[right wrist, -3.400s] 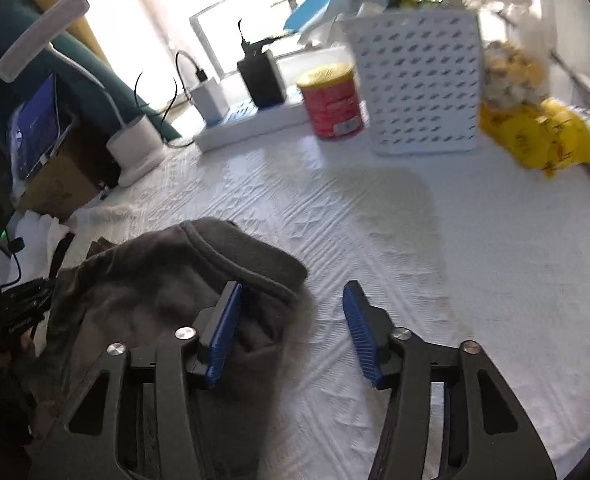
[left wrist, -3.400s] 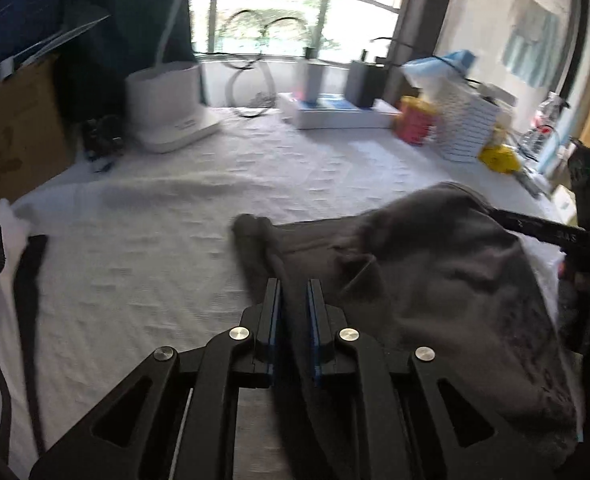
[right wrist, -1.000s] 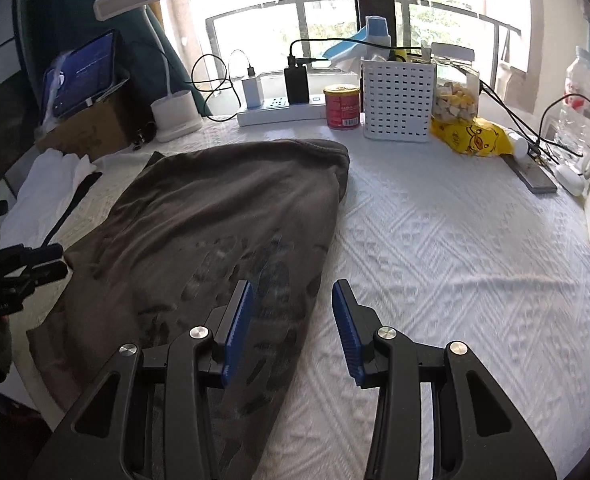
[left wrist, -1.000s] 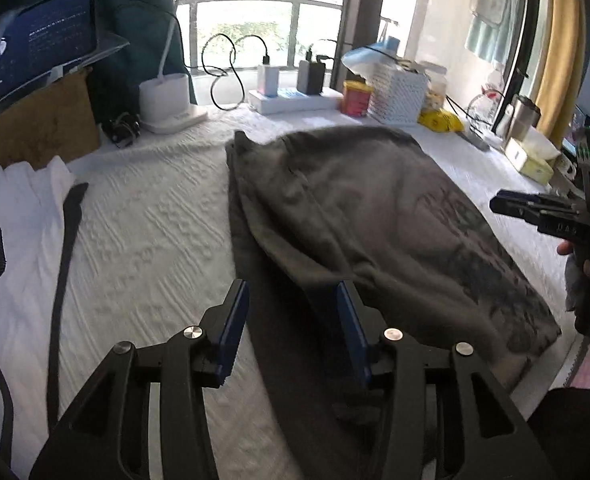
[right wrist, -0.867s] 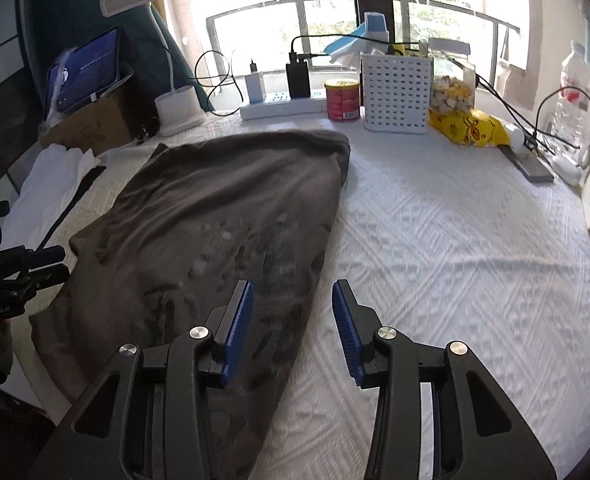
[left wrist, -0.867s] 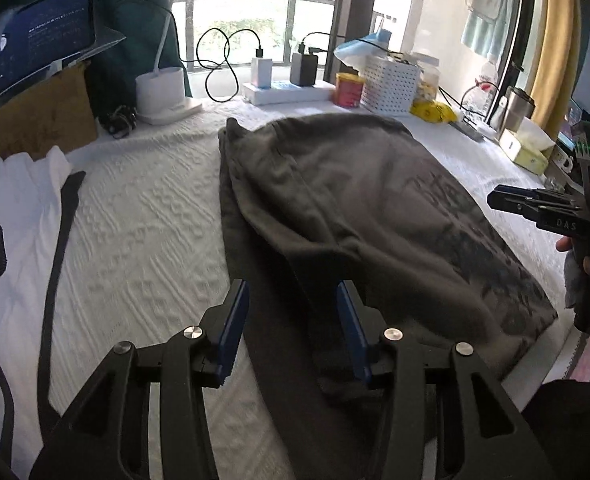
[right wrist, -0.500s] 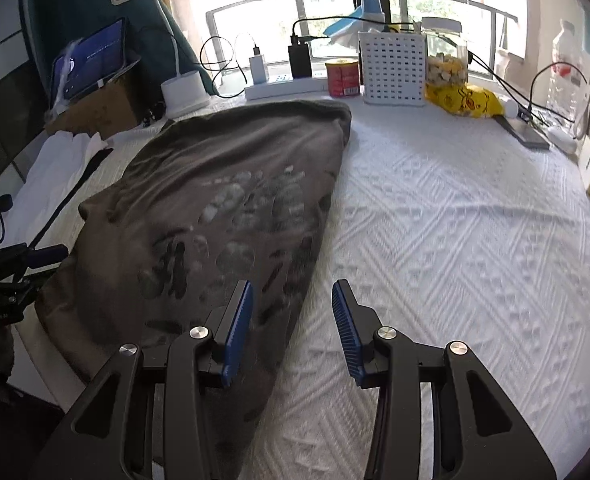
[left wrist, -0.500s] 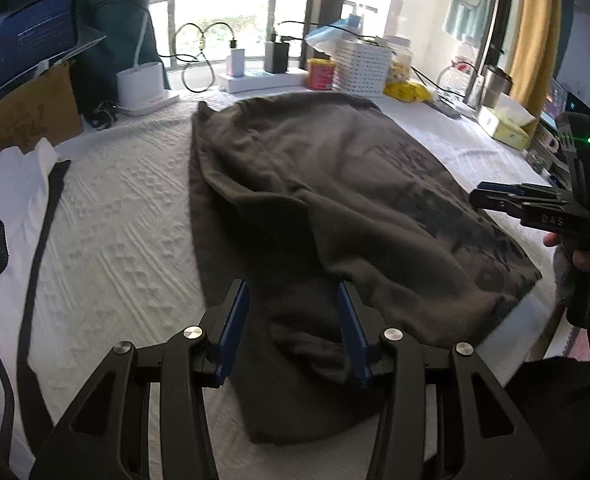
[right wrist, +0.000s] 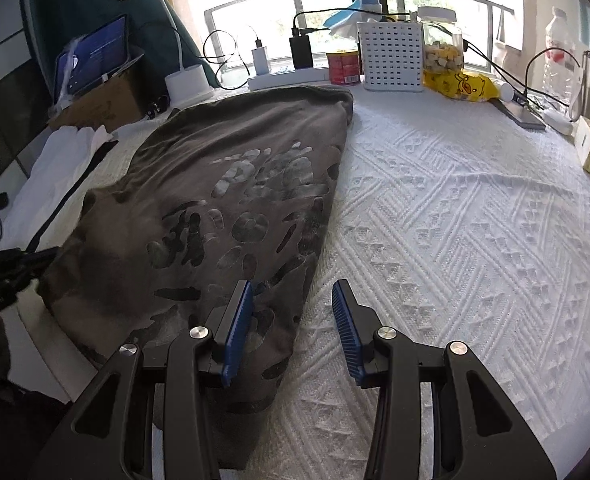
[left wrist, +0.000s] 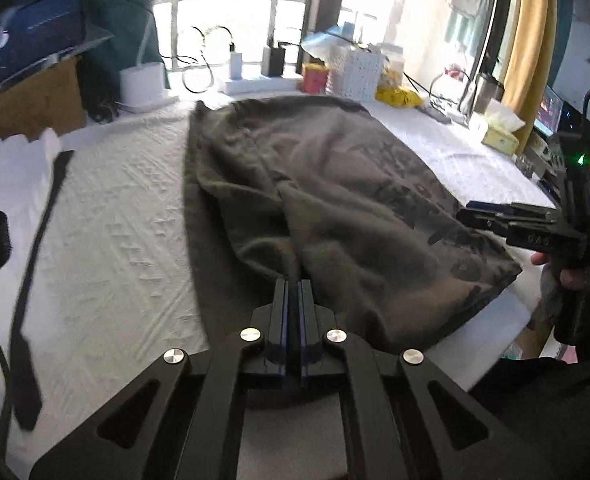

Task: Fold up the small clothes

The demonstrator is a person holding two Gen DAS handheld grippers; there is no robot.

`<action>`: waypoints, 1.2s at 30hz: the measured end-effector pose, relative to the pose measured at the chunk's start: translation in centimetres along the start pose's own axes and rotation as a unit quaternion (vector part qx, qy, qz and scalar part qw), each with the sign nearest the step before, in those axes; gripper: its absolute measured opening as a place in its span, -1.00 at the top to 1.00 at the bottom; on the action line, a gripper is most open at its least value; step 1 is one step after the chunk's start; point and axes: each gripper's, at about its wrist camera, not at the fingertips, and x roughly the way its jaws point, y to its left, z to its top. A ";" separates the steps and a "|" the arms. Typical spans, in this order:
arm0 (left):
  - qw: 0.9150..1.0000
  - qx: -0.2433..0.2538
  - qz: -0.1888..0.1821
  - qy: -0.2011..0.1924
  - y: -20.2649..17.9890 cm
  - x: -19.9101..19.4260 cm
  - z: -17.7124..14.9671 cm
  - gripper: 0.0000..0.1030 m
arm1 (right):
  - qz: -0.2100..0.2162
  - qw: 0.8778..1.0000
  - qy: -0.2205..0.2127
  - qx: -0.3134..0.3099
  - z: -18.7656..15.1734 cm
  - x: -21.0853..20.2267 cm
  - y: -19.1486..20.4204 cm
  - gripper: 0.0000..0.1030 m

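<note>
In the left wrist view, a black strap runs down the left edge of the frame over the white cloth that covers the table, with a cardboard box and a tablet at upper left. A white lamp base and a power strip stand along the window at top centre. The shirt, dark grey-brown with a worn print, lies spread from centre to right of frame, its near hem reaching the table's front edge. At lower centre the left gripper has just closed its jaws; the blue pads meet on a raised fold of the shirt's near edge. At right of frame the right gripper hangs over the shirt's right corner, held by a hand. In the right wrist view, the left gripper shows dimly at the left edge, by the shirt's corner. The shirt fills the left half of that frame, print side up. At lower centre the right gripper stands with its jaws apart, gripping nothing; its left pad is above the shirt's right edge, its right pad above bare white cloth. A red can, a white basket and a yellow bag line the top of the frame.
</note>
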 end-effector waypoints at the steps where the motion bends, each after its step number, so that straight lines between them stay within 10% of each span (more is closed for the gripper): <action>1: 1.000 -0.002 0.003 -0.001 0.3 -0.3 -0.1 0.95 | 0.000 1.000 0.000 -0.001 -0.1 -0.1 0.0 0.15; 15: 0.998 -0.060 0.007 0.027 2.6 -1.8 -0.6 0.83 | 0.002 1.000 0.002 -0.013 -1.7 -1.1 0.8 0.14; 20: 0.997 -0.068 -0.004 -0.023 2.7 -2.9 0.6 -0.08 | 0.001 1.000 0.003 -0.009 -2.1 -1.3 1.1 0.14; 26: 0.998 -0.047 -0.045 0.012 1.3 -0.3 -0.1 -0.06 | 0.011 1.000 0.002 -0.004 -3.5 -2.3 1.7 0.15; 29: 0.998 -0.021 -0.053 0.042 0.4 0.8 -1.0 0.90 | 0.015 1.000 -0.001 -0.021 -4.3 -2.7 2.3 0.53; 36: 0.999 0.010 -0.026 0.030 0.0 -1.3 -1.0 0.94 | 0.025 0.999 0.001 -0.033 -4.4 -3.1 2.8 0.83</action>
